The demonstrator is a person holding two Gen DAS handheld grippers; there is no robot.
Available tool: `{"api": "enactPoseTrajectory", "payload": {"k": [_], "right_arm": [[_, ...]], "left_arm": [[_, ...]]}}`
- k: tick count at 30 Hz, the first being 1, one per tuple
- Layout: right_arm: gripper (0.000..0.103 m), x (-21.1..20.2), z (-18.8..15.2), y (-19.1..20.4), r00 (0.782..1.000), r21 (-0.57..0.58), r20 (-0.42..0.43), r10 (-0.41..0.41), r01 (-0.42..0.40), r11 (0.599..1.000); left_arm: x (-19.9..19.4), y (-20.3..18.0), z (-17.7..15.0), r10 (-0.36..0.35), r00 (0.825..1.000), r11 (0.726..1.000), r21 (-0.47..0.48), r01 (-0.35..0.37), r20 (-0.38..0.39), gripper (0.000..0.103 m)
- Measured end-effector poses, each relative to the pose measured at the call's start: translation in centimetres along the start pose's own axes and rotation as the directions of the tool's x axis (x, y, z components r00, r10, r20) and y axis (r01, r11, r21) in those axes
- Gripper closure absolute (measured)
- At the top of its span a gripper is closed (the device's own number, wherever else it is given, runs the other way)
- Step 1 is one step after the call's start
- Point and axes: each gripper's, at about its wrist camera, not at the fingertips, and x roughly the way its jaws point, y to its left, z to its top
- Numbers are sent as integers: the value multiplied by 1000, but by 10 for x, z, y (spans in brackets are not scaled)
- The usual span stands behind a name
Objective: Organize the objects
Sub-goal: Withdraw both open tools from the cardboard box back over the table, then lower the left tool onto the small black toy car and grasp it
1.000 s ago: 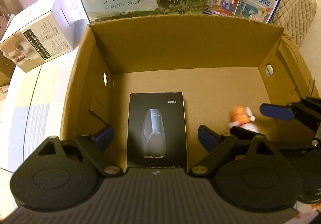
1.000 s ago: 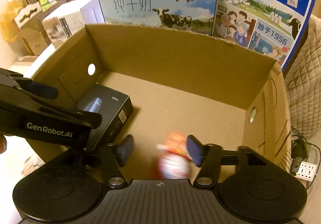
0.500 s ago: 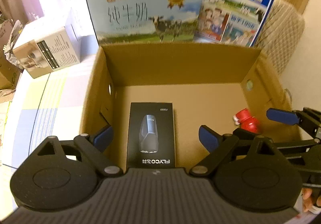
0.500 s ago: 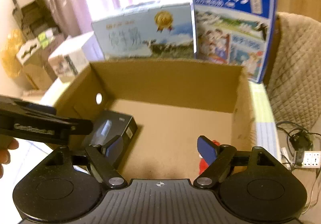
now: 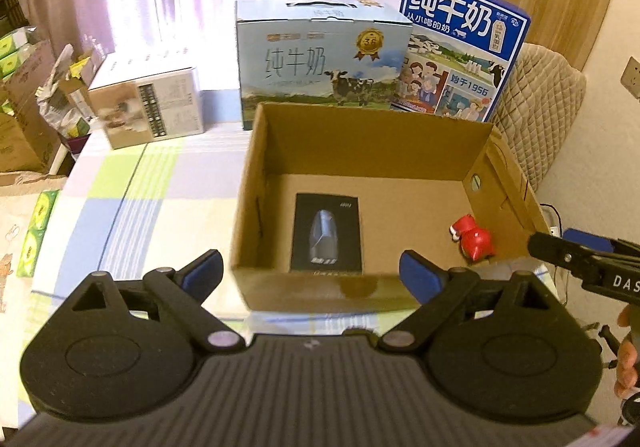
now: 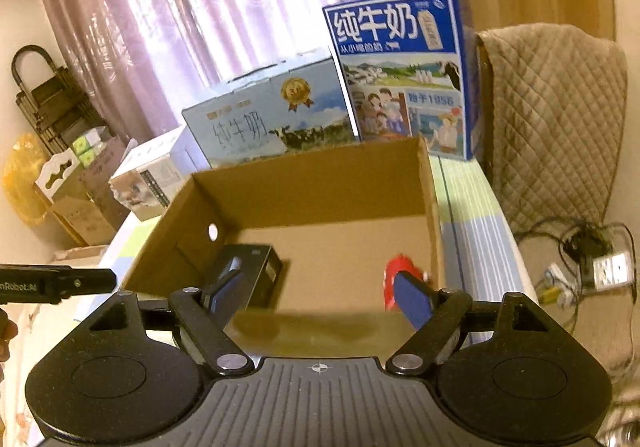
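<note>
Both grippers sit just outside the near wall of the cardboard box (image 5: pixel 352 289), nothing between the pads. Left gripper (image 5: pixel 310 271) has just been opening, jaws spread wide. Right gripper (image 6: pixel 316 293) also wide, empty. Black box (image 5: pixel 327 233) lies flat on the box floor, left of centre, near that wall. Red toy (image 5: pixel 472 241) lies by the right wall. Floor between them bare. Top open, rim unobstructed.

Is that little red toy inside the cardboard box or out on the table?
Inside. The red toy lies on the cardboard box's floor near its right wall, apart from the black package.
</note>
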Motion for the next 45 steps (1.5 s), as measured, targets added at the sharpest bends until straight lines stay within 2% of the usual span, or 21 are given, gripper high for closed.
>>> {"api": "enactPoseTrajectory", "payload": {"k": [7, 16, 29, 45], "right_arm": [[24, -28, -39, 22, 999, 47, -18, -29, 30, 998], [24, -43, -81, 50, 992, 109, -52, -114, 119, 987], [24, -28, -120, 87, 979, 131, -133, -152, 169, 977], [24, -8, -155, 100, 955, 165, -212, -206, 242, 956]], "left_arm": [[-25, 13, -33, -35, 999, 999, 35, 36, -13, 10], [-42, 45, -71, -79, 995, 995, 48, 82, -66, 10], [-48, 95, -111, -80, 989, 994, 60, 88, -121, 10], [-31, 116, -137, -85, 980, 992, 72, 99, -178, 10]]}}
